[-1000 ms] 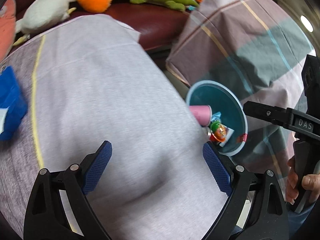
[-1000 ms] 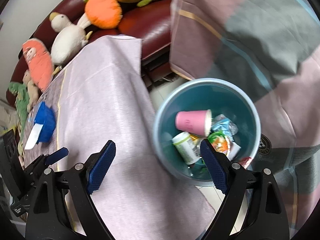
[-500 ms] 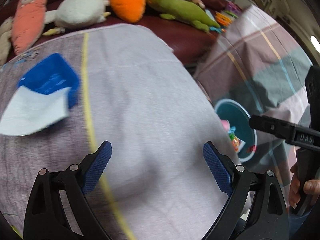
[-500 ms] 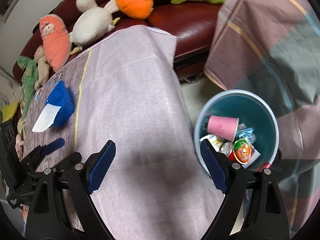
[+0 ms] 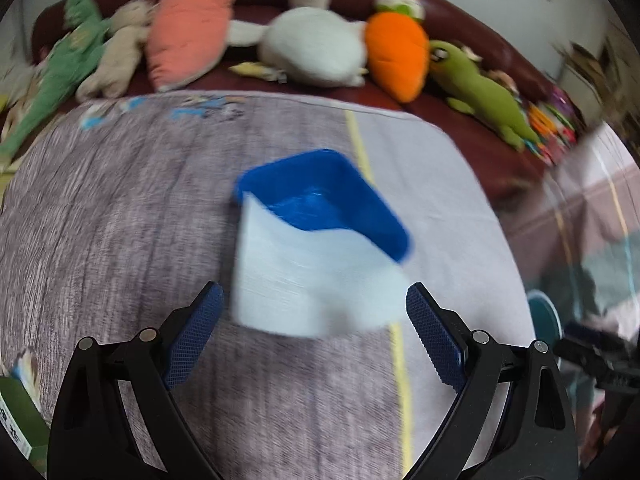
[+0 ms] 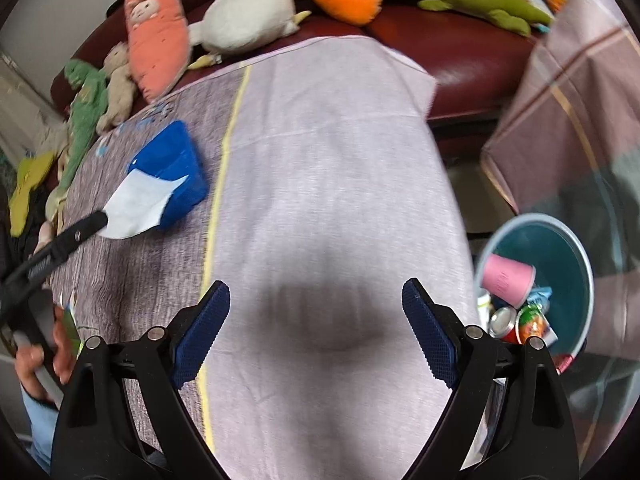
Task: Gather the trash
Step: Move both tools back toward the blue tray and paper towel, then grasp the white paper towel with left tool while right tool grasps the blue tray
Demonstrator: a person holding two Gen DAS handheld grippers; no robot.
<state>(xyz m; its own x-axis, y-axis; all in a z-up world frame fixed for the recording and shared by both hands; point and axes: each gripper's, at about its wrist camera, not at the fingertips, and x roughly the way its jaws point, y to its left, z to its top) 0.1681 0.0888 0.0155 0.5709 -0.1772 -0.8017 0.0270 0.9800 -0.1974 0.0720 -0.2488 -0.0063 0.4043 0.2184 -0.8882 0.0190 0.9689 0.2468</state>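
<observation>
A blue plastic tub (image 5: 332, 200) with a peeled-back white lid (image 5: 304, 280) lies on the clothed table (image 5: 120, 208). In the left wrist view the lid's free edge sits just ahead of my left gripper (image 5: 316, 340), whose jaws stand wide open and press nothing. In the right wrist view my right gripper (image 6: 316, 328) is open over bare cloth, with the tub (image 6: 172, 160) far to its upper left. One finger (image 6: 76, 234) of the left gripper reaches the white lid (image 6: 136, 204) there. The teal bin (image 6: 536, 218) holds a pink cup (image 6: 506, 280), a can (image 6: 502, 320) and wrappers.
A green carton (image 5: 16, 412) lies at the table's near left corner. Plush toys (image 5: 316, 48) line the dark red sofa (image 6: 460, 52) behind the table. A plaid cloth (image 6: 568, 92) hangs at the right above the bin. A hand (image 6: 36, 356) grips the left tool's handle.
The left gripper swung left, away from the bin, until the blue tub sat ahead of its jaws. The right gripper shifted left off the bin over the cloth. Both stayed open.
</observation>
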